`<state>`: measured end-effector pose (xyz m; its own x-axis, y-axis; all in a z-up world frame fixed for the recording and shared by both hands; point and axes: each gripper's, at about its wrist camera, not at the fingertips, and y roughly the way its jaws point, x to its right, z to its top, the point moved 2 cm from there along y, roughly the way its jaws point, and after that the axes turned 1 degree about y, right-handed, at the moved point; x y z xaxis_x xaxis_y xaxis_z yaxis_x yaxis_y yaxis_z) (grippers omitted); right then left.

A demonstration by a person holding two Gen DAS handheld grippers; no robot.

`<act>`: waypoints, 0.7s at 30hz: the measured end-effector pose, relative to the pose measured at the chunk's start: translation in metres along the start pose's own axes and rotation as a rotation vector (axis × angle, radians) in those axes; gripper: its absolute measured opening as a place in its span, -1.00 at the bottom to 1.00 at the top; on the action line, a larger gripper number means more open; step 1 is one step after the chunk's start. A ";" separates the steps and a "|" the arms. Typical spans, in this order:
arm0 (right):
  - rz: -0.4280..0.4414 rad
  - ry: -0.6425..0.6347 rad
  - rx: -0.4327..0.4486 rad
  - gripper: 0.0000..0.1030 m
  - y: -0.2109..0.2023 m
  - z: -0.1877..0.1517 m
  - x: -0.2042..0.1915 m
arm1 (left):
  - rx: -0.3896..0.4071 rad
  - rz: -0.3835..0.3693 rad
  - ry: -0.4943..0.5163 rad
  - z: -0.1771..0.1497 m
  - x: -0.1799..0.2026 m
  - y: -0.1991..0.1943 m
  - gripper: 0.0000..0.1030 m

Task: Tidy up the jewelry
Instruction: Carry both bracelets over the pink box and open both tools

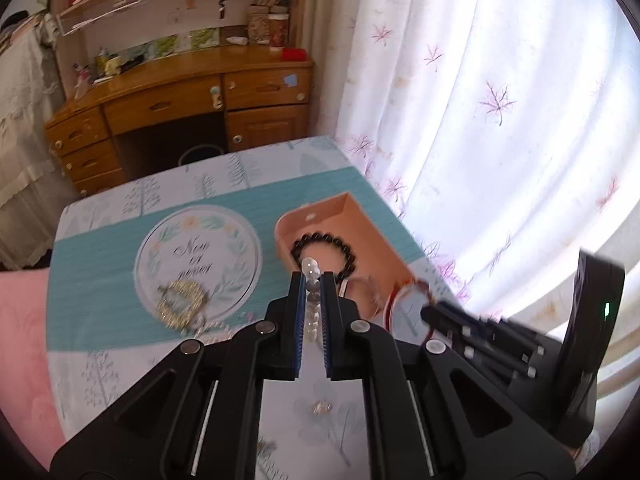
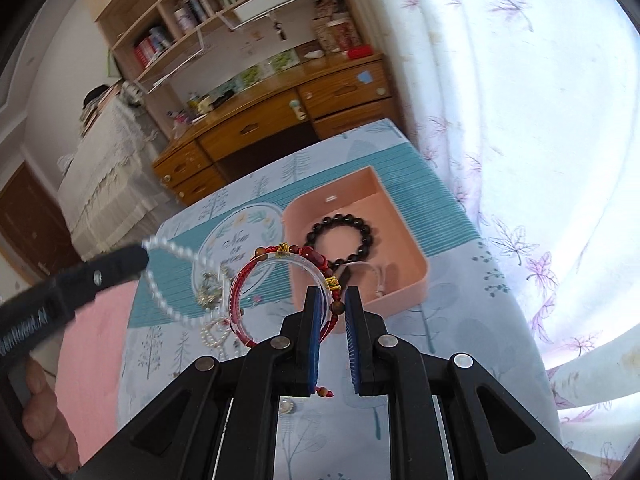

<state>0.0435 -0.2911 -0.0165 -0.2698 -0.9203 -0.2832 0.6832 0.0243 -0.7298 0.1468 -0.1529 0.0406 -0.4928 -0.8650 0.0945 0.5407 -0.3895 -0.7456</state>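
A peach open box [image 1: 372, 220] [image 2: 404, 224] sits on the table with a black bead bracelet [image 1: 324, 250] [image 2: 342, 240] inside. My left gripper [image 1: 311, 280] [image 2: 140, 258] is shut on a white pearl bracelet [image 1: 311, 304] [image 2: 168, 280] held above the table, left of the box. My right gripper [image 2: 332, 292] [image 1: 428, 314] is shut on a red cord bracelet with a clear bangle [image 2: 280, 280] [image 1: 404, 300], held over the box's near edge. A gold piece [image 1: 180, 304] and a pearl strand [image 2: 214, 330] lie on the table.
The table has a teal runner [image 1: 100, 280] with a round printed patch [image 1: 196, 256]. A small round stud [image 1: 322, 407] [image 2: 286, 405] lies near me. A white curtain [image 1: 500, 120] hangs right. A wooden desk [image 1: 180, 108] stands behind. Pink cloth [image 1: 20, 360] lies left.
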 end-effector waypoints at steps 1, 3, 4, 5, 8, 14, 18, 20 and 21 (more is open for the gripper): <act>-0.007 0.012 0.001 -0.78 0.000 0.000 0.005 | 0.005 -0.002 0.003 0.009 0.004 0.008 -0.90; -0.018 0.030 -0.001 -0.78 0.000 -0.001 0.015 | 0.009 -0.011 -0.001 0.023 0.009 0.026 -0.90; -0.023 0.035 -0.004 -0.78 0.001 -0.002 0.019 | 0.010 -0.016 -0.011 0.029 0.011 0.036 -0.90; -0.029 0.039 -0.005 -0.78 0.001 -0.002 0.023 | 0.005 -0.019 -0.016 0.034 0.014 0.046 -0.90; -0.044 0.039 -0.014 -0.78 0.006 0.001 0.031 | -0.010 0.004 -0.026 0.041 0.020 0.076 -0.90; -0.098 0.017 -0.022 -0.78 0.041 0.024 0.036 | -0.048 0.060 -0.043 0.040 0.027 0.123 -0.90; -0.129 -0.013 -0.027 -0.78 0.067 0.042 0.029 | -0.047 0.110 0.001 0.043 0.033 0.134 -0.89; -0.139 -0.019 -0.037 -0.78 0.079 0.047 0.024 | -0.061 0.153 0.025 0.046 0.034 0.138 -0.82; -0.137 -0.013 -0.040 -0.78 0.084 0.049 0.023 | -0.069 0.168 0.028 0.048 0.032 0.138 -0.66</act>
<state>0.1278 -0.3294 -0.0544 -0.3498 -0.9210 -0.1716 0.6128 -0.0865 -0.7855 0.2387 -0.2497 -0.0278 -0.4187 -0.9065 -0.0534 0.5696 -0.2164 -0.7930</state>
